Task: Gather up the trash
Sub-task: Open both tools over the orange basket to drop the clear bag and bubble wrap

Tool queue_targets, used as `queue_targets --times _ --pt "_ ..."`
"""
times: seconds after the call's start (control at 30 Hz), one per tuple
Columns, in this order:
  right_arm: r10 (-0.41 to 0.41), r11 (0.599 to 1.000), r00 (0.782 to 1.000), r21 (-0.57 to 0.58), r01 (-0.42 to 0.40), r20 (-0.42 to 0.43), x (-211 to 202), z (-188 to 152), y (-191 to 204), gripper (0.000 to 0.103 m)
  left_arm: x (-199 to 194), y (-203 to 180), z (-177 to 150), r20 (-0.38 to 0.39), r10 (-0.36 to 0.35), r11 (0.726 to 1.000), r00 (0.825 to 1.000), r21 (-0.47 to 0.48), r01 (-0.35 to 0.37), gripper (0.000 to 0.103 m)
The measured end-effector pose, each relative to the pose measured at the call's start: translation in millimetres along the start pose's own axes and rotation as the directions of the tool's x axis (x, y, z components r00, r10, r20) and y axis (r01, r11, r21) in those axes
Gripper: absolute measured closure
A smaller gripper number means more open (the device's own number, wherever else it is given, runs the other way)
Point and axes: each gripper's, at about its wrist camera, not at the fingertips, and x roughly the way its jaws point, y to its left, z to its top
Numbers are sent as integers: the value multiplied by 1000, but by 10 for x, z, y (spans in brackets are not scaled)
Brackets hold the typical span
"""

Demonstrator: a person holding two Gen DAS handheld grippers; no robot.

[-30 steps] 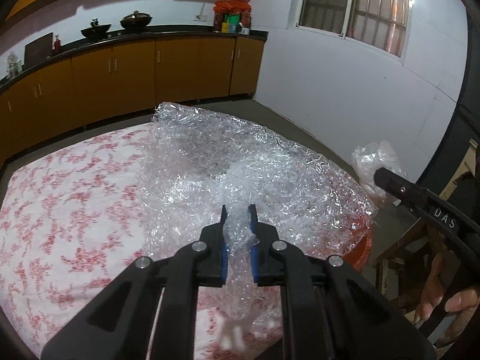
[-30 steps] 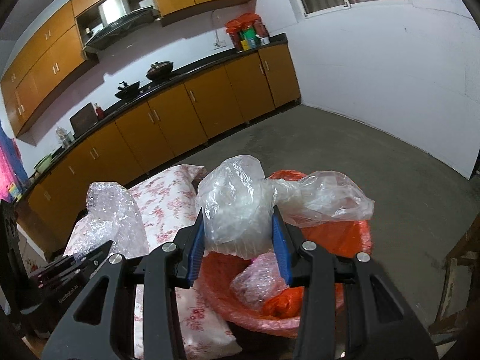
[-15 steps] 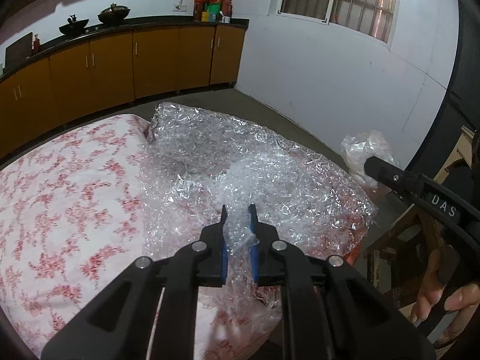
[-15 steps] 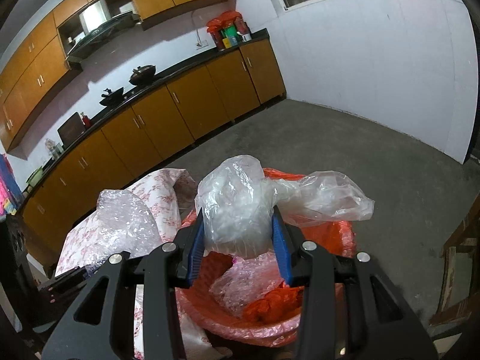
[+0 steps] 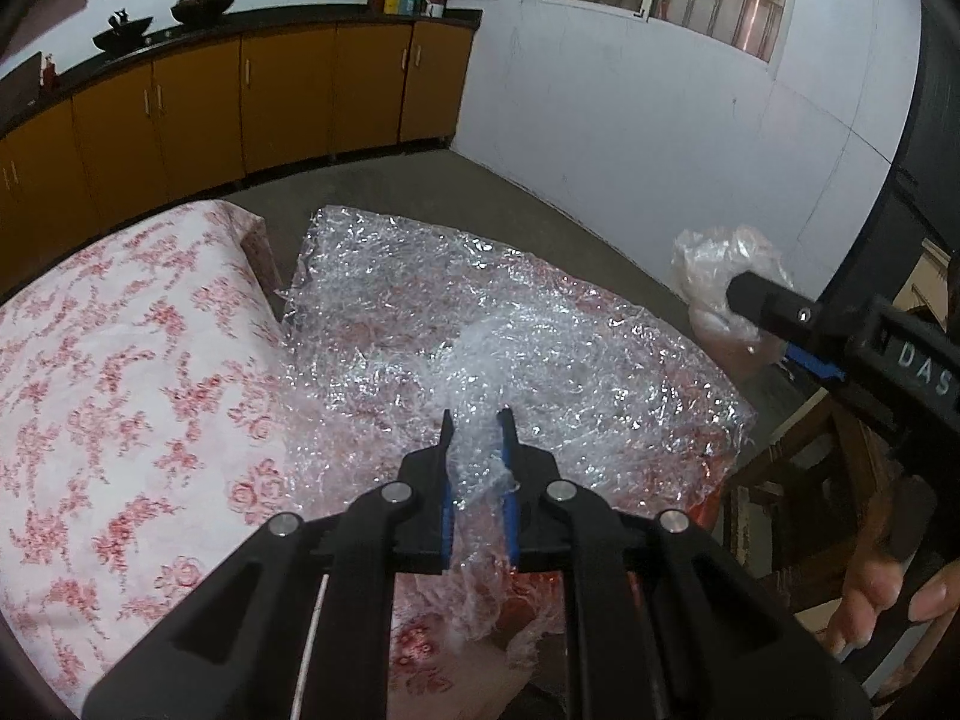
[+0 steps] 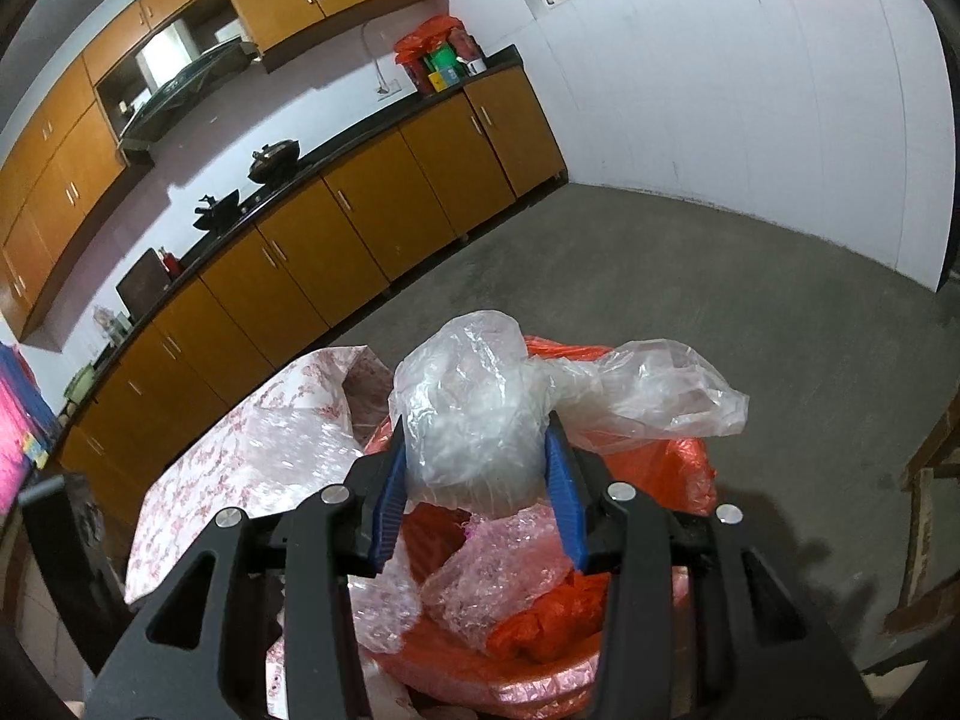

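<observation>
A big sheet of clear bubble wrap (image 5: 540, 348) hangs past the right edge of the floral-clothed table (image 5: 120, 360) and covers the red bin beneath it. My left gripper (image 5: 477, 420) pinches a bunched fold of the sheet, and its jaws are beginning to open. In the right wrist view, my right gripper (image 6: 474, 426) holds a crumpled clear plastic bag (image 6: 468, 396) over the red-lined bin (image 6: 678, 480). Its jaws are opening while the pads still touch the bag. Pinkish bubble wrap (image 6: 498, 570) lies inside the bin. The bag (image 5: 720, 264) also shows at the right of the left wrist view.
Wooden chair frame (image 5: 810, 480) stands right of the bin, with a person's hand (image 5: 870, 600) on the right gripper's handle. Orange cabinets (image 5: 240, 108) under a dark counter line the far wall. Grey floor (image 6: 720, 300) lies beyond the bin.
My left gripper carried the bubble wrap rightward and down, off the table edge over the bin. The right gripper sank slightly toward the bin and rolled, with the bag still between its pads.
</observation>
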Motion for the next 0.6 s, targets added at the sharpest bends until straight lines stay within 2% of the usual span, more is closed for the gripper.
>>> queue_targets --times 0.23,0.37,0.5,0.57,0.6 --pt "22 1000 1000 10 -22 -11 12 -14 -20 41 121 34 -62 -31 11 1000 999 -1 -11 77" --pt "10 1000 1000 13 -10 -4 -66 -36 -44 36 66 124 -105 -29 31 999 999 -21 -32 71" --pt "-42 998 999 -42 43 33 -213 -53 19 20 -158 272 -146 18 80 996 997 -42 -79 58" --pt "-69 994 996 -82 74 59 -301 -78 82 11 -326 327 -167 57 117 992 991 -48 -115 47" --pt "-78 991 994 -105 86 74 -355 -99 123 10 -440 359 -187 84 142 989 986 -52 -138 44"
